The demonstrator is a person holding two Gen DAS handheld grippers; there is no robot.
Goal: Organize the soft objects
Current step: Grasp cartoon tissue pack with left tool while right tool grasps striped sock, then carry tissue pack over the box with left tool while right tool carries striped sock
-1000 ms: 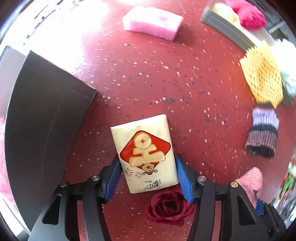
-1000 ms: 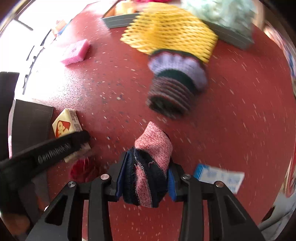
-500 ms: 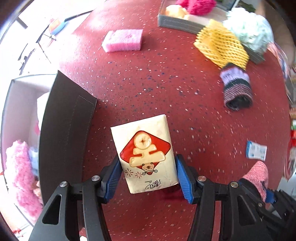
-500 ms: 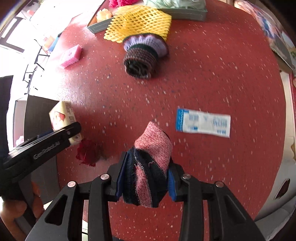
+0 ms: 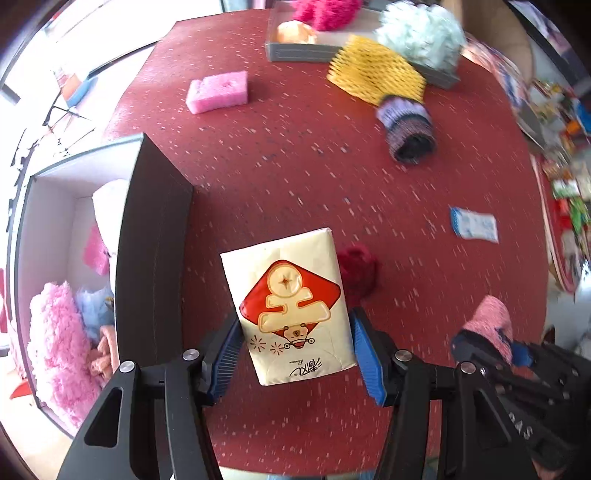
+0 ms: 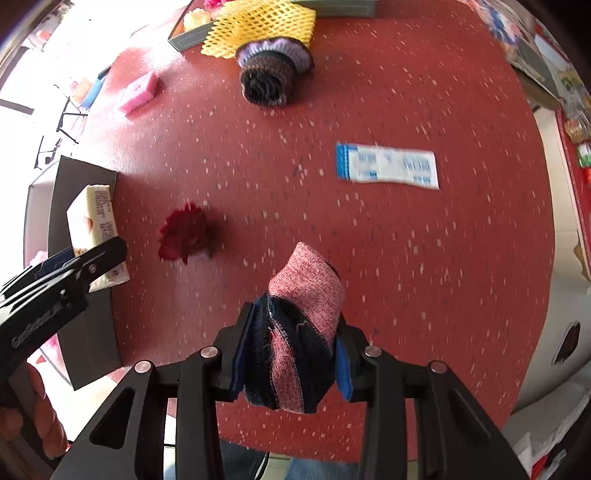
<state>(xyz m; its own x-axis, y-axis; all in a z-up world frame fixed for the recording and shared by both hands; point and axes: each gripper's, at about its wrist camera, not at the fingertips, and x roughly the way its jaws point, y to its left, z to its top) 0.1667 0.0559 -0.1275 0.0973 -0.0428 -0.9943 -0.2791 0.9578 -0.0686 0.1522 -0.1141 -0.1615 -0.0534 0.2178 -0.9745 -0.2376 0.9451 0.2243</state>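
Left wrist view: since a second ago the left tongs (image 5: 295,354) have risen, still clamped on the cream tissue pack (image 5: 291,306), so more of the red speckled surface (image 5: 280,155) shows and the open white bin (image 5: 48,229) at left, with fluffy pink and blue items inside, has come into view beyond its dark flap (image 5: 151,240). The red fabric rose (image 5: 360,271) now sits beside the pack's right edge rather than under it. Pink sponge (image 5: 218,90), yellow foam net (image 5: 376,74), knitted striped roll (image 5: 406,127), mint pom-pom (image 5: 421,33), grey tray (image 5: 306,51) lie farther out; blue-white flat packet (image 5: 474,223) at right. Right wrist view: right tongs (image 6: 291,350) still pinch a pink-and-navy knit sock (image 6: 303,325), lifted clear of the surface (image 6: 406,258); rose (image 6: 184,232) and packet (image 6: 388,166) lie below, well apart. Tissue pack (image 6: 94,221) hangs over the flap (image 6: 88,332) at left.
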